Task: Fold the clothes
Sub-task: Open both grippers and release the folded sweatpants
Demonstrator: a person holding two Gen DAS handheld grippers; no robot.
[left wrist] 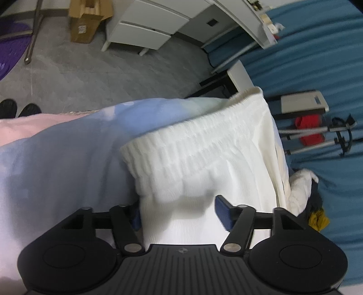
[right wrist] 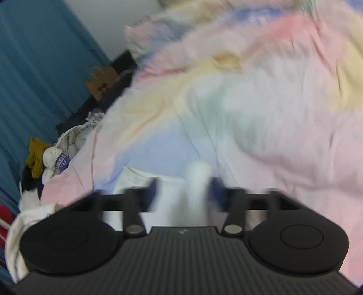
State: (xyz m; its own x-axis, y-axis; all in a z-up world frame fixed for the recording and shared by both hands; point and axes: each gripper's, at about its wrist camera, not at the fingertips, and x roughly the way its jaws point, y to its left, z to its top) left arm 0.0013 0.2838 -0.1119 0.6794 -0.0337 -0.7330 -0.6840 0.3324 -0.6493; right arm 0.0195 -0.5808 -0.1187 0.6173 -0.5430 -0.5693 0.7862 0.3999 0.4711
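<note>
White shorts (left wrist: 204, 154) with a ribbed elastic waistband lie on a pastel tie-dye bedspread (left wrist: 68, 154). In the left wrist view my left gripper (left wrist: 179, 213) is open, its blue pads (left wrist: 223, 212) standing wide apart on either side of the white cloth just below the waistband. The left pad is partly hidden behind the fabric. The right wrist view is blurred by motion. There my right gripper (right wrist: 185, 192) is open, with a raised fold of the white shorts (right wrist: 198, 179) standing between its fingers, closer to the right one. The bedspread (right wrist: 261, 102) fills the rest of that view.
A heap of other clothes (right wrist: 59, 149) lies at the bed's edge beside a blue curtain (right wrist: 34, 68). White drawers (left wrist: 145, 29), a cardboard box (left wrist: 86, 20), grey floor (left wrist: 113, 72), a tripod (left wrist: 317, 136) and two black shoes (left wrist: 18, 109) surround the bed.
</note>
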